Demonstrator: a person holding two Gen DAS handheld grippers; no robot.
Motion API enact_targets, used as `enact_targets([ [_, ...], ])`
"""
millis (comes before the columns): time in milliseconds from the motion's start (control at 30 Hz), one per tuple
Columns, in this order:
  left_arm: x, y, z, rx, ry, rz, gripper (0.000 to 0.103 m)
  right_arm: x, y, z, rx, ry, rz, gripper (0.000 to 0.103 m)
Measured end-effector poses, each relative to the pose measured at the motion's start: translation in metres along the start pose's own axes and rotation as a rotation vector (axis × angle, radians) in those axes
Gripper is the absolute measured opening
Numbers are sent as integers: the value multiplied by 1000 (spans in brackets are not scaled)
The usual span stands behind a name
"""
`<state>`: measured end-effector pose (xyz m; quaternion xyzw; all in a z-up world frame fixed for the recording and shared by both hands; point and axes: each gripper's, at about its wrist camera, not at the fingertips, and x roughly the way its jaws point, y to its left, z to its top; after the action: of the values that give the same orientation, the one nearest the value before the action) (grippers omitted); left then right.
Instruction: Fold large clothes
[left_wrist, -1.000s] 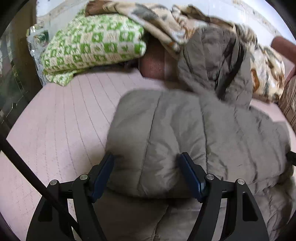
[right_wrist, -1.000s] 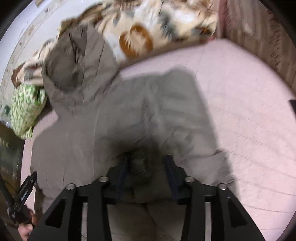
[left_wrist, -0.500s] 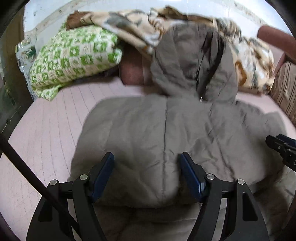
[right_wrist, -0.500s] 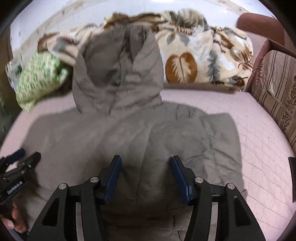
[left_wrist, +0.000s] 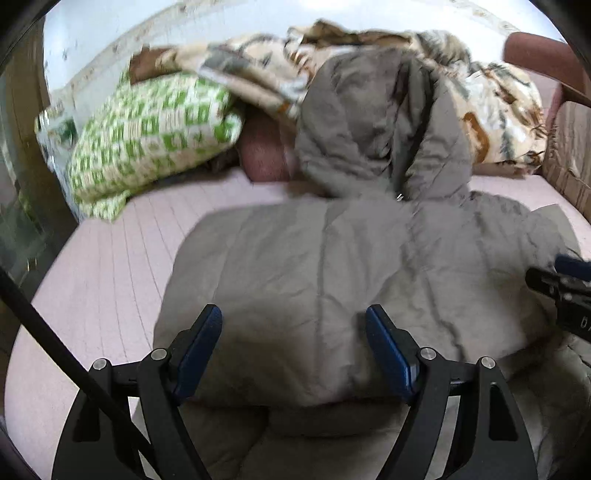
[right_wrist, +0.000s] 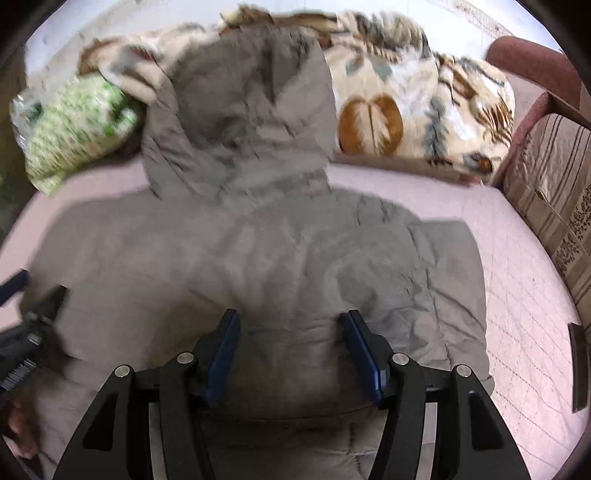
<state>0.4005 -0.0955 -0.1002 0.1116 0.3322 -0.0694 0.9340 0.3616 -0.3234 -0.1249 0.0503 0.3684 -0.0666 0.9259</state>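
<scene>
Now the jacket (left_wrist: 332, 273) lies spread on the pink bed (left_wrist: 110, 266), hood toward the pillows. Left gripper (left_wrist: 293, 350) is opening wide above it; right gripper (right_wrist: 290, 350) stands apart, gripping nothing.

A pale pink quilted mattress cover (right_wrist: 517, 295) spread beyond the jaws. Farther ahead lay a green-and-white checked pillow (left_wrist: 147, 133) to the left and a cream leaf-print blanket (right_wrist: 417, 110) against a white wall (left_wrist: 110, 29). A brown striped cushion (right_wrist: 554, 177) stood at the right.
</scene>
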Motion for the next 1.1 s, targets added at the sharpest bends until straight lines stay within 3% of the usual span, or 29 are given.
enact_targets([
  [133, -15, -18, 2, 51, -63, 0, 79, -19, 13, 4, -38, -73, 38, 65],
  [300, -8, -35, -5, 121, -45, 21, 79, -4, 20, -1, -49, -16, 58, 65],
  [467, -3, -36, -7, 124, -29, 20, 79, 12, 20, -9, -35, 49, 64, 66],
  [1100, 2, -36, -11, 119, -8, 15, 79, 21, 22, -15, -63, 77, 38, 79],
])
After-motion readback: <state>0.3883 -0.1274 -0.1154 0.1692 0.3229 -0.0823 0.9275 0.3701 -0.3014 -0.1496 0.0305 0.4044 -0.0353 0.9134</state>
